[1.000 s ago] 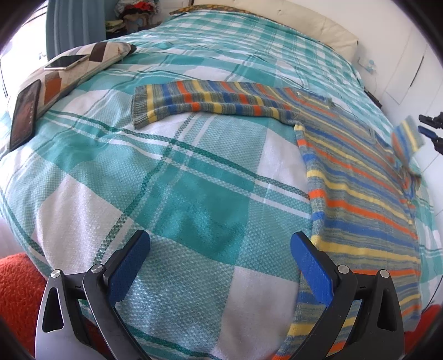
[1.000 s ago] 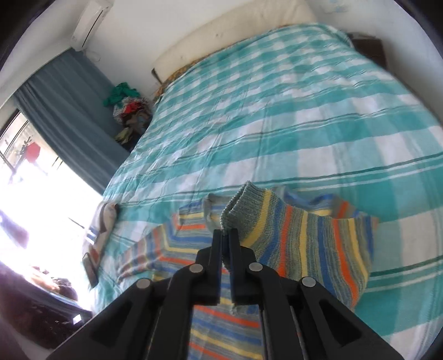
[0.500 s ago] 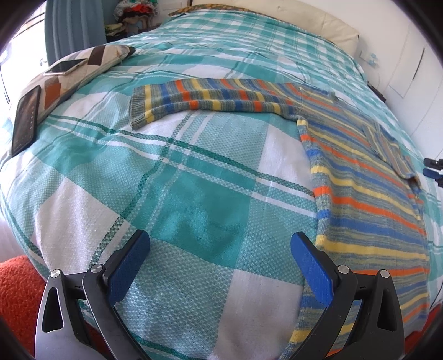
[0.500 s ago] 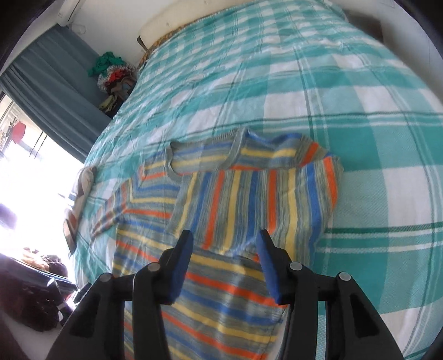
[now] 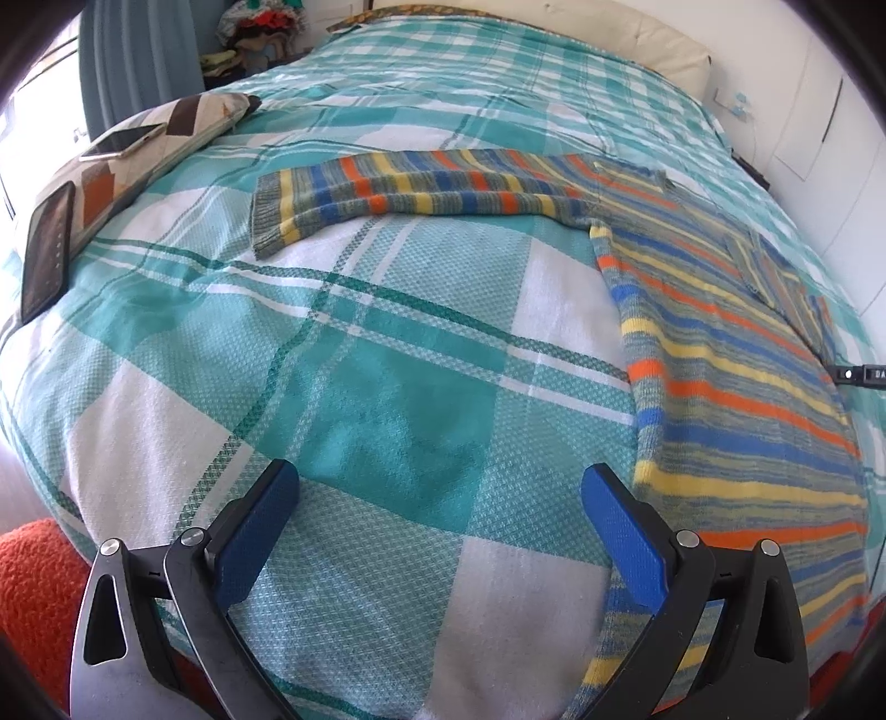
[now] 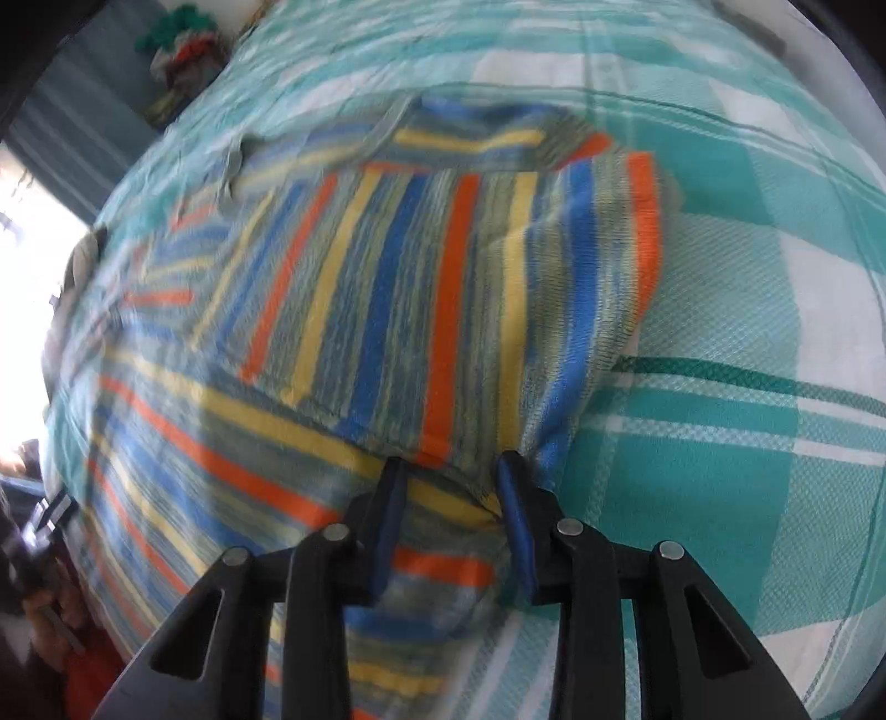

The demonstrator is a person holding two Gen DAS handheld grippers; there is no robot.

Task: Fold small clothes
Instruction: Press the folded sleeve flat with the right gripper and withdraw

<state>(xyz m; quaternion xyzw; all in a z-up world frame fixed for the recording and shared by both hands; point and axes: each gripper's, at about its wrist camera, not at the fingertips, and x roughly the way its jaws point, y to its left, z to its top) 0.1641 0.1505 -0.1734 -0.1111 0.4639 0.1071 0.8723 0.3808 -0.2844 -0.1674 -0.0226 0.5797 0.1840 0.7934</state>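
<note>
A small striped knit sweater point(image 5: 731, 360) in blue, orange, yellow and grey lies flat on the bed. Its left sleeve point(image 5: 398, 194) stretches out to the left. Its right sleeve point(image 6: 443, 277) lies folded over the body. My left gripper point(image 5: 437, 493) is open and empty, low over the bedspread just left of the sweater's hem. My right gripper point(image 6: 451, 476) is open, its jaws a little apart, low at the sweater's right side edge; the view is blurred.
The bed has a teal and white plaid bedspread point(image 5: 387, 387). A patterned cushion point(image 5: 144, 144) at the left carries a phone point(image 5: 122, 141) and a dark tablet point(image 5: 47, 255). An orange rug point(image 5: 33, 587) lies at lower left. Clothes pile point(image 6: 183, 33) by the curtain.
My right gripper laid the right sleeve over the sweater's body, let go, then dropped lower toward the sweater's side edge. My left gripper has stayed nearly still.
</note>
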